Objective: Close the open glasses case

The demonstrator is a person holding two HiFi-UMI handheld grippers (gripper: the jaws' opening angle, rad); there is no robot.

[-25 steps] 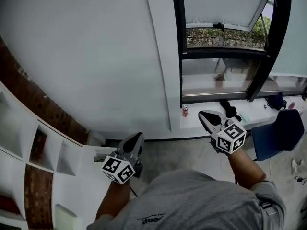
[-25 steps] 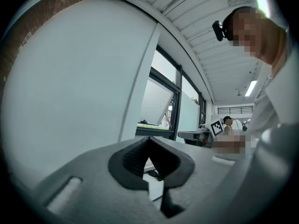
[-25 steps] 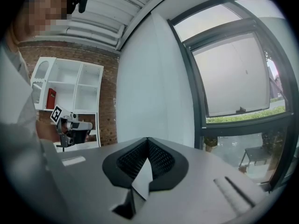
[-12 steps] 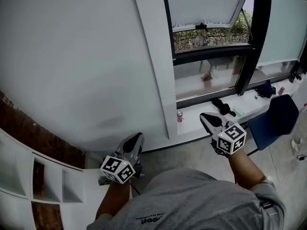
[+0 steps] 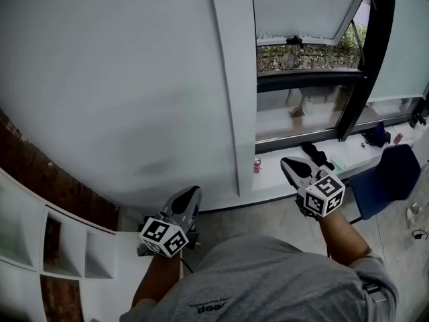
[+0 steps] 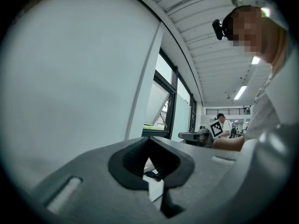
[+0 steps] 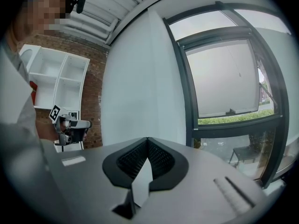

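Head view: looking down on a grey shirt and two arms held out. Low on the left, the left gripper, jaws clenched tight, nothing in them. On the right, the right gripper, jaws clenched tight too, also empty. Ahead, a big white wall and a window. Under the window, a long white worktop. On it, just past the tip of the right gripper, a small dark thing, too small to tell if it is the glasses case. Near it a red can, standing up. Beside the worktop, a blue chair. White shelves at the far left.

Left gripper view: tips of the left gripper pressed together, nothing held. Seen through the gap below the tips, a dark thing lying on the white worktop, well apart from the jaws. Off to the right, the right gripper with its marker cube.

Right gripper view: tips of the right gripper pressed together, nothing held. Wall and window ahead. To the left, the left gripper, white shelves and a brick wall. No sight of the glasses case here.
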